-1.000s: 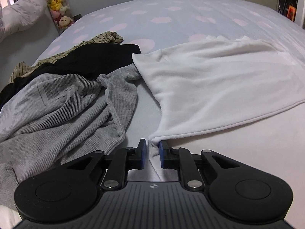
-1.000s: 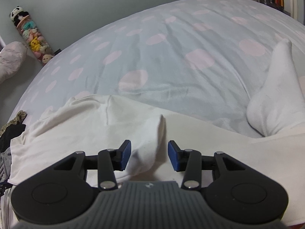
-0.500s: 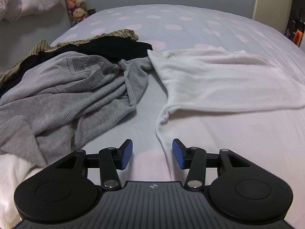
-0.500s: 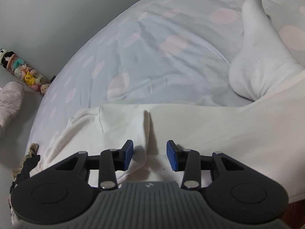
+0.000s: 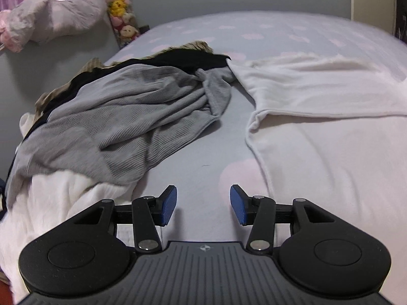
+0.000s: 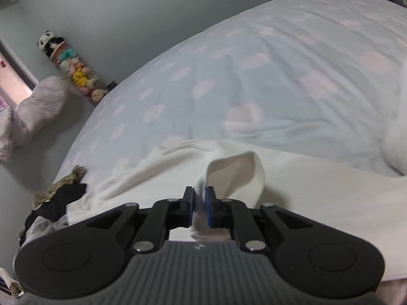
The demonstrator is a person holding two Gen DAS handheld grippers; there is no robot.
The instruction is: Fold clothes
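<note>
A white garment (image 5: 330, 137) lies spread on the bed, its near left edge running toward me and a folded part across the back. My left gripper (image 5: 203, 204) hangs open over bare sheet just left of that edge, nothing between its blue pads. In the right wrist view the same white garment (image 6: 318, 198) fills the foreground, and my right gripper (image 6: 199, 208) is shut on a raised fold of it that loops up to the right.
A heap of clothes sits left of the white garment: a grey ribbed top (image 5: 122, 127), black cloth (image 5: 183, 58) and a striped piece behind. The spotted bedsheet (image 6: 279, 76) stretches far back. A tube of plush toys (image 6: 73, 68) and a pink pillow stand by the wall.
My left gripper let go of the white garment's edge, opened and drew back toward me. My right gripper closed on a fold of the garment and lifted it.
</note>
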